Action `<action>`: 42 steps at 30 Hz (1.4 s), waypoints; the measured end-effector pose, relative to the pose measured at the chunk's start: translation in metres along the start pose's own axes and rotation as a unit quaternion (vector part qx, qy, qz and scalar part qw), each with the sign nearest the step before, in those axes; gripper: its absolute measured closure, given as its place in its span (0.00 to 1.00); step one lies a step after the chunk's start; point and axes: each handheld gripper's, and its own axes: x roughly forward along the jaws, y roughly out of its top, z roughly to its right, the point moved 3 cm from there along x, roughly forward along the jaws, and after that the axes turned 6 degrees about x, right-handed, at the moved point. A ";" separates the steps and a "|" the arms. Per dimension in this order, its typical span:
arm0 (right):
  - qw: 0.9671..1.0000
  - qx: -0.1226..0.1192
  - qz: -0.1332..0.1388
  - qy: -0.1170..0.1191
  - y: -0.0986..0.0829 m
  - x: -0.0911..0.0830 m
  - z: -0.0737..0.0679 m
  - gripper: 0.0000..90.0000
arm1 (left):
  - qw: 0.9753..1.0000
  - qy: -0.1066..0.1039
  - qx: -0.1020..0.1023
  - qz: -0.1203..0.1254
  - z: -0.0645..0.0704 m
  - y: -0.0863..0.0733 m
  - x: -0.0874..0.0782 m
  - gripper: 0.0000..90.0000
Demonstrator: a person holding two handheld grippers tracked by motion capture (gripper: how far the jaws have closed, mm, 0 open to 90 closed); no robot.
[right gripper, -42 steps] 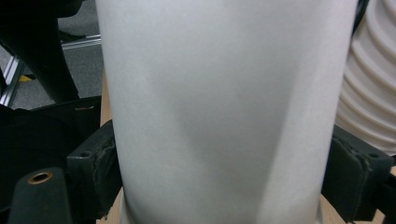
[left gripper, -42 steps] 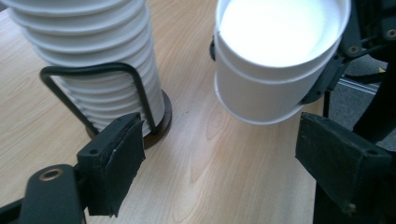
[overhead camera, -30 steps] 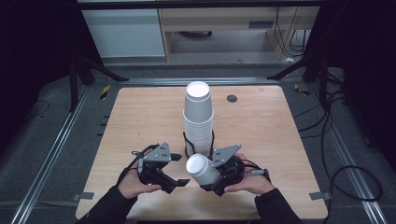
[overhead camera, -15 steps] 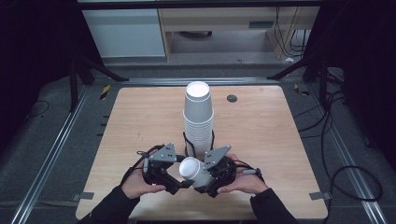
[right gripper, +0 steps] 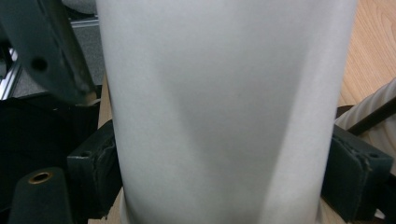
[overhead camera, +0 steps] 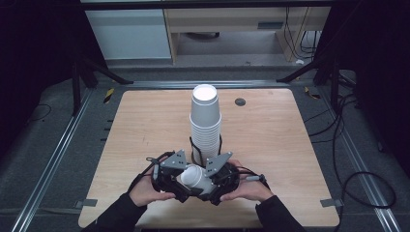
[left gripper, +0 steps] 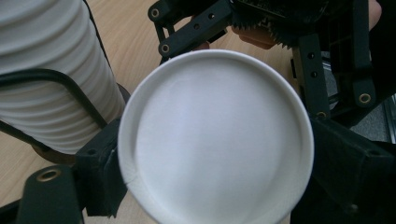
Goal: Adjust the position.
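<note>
I'm holding both grippers low at the near edge of a light wooden tabletop [overhead camera: 270, 145], rounded corners, grain running sideways. My right gripper [overhead camera: 218, 178] is clamping a single white paper cup [overhead camera: 193, 177]; in the right gripper view its two padded jaws are pressing the cup's side wall [right gripper: 224, 107] from both sides. The cup is lying tipped, its closed bottom pointing toward my left gripper [overhead camera: 169, 176]. In the left gripper view that round bottom [left gripper: 215, 135] is sitting right between the left jaws, with pads close at both sides; I cannot tell whether they are actually gripping or just touching it.

Just behind the grippers, a tall stack of white paper cups [overhead camera: 205, 123] is standing upside down in a black wire holder [overhead camera: 194, 147], near the middle of the table. A small dark round disc [overhead camera: 240, 102] is lying near the far edge, well apart from the stack.

Around the table: grey carpeted floor, metal rails [overhead camera: 53, 159] running along both sides, black cables [overhead camera: 360, 179] looping on the right, a yellow-black marker [overhead camera: 109, 93] at the far left corner. Pale cabinets [overhead camera: 130, 29] are standing at the back; the rest of the room is dark.
</note>
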 end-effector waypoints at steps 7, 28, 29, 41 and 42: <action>1.000 -0.002 0.004 0.000 0.003 0.001 -0.002 0.15 | 1.000 0.006 -0.004 -0.003 0.000 0.000 0.000 0.20; 1.000 0.013 0.013 0.005 0.005 0.001 -0.001 0.10 | 1.000 0.004 -0.008 -0.001 0.000 0.001 -0.003 0.23; 1.000 0.015 0.014 0.007 0.005 0.000 -0.001 0.09 | 1.000 0.005 -0.007 -0.001 0.000 0.001 -0.003 0.23; 0.999 0.019 0.030 0.000 0.006 -0.010 0.001 0.03 | 1.000 0.010 -0.006 0.008 -0.003 0.001 -0.012 0.23; 0.999 0.020 0.033 -0.002 0.006 -0.014 0.002 0.03 | 1.000 0.012 -0.007 0.011 -0.003 0.001 -0.013 0.23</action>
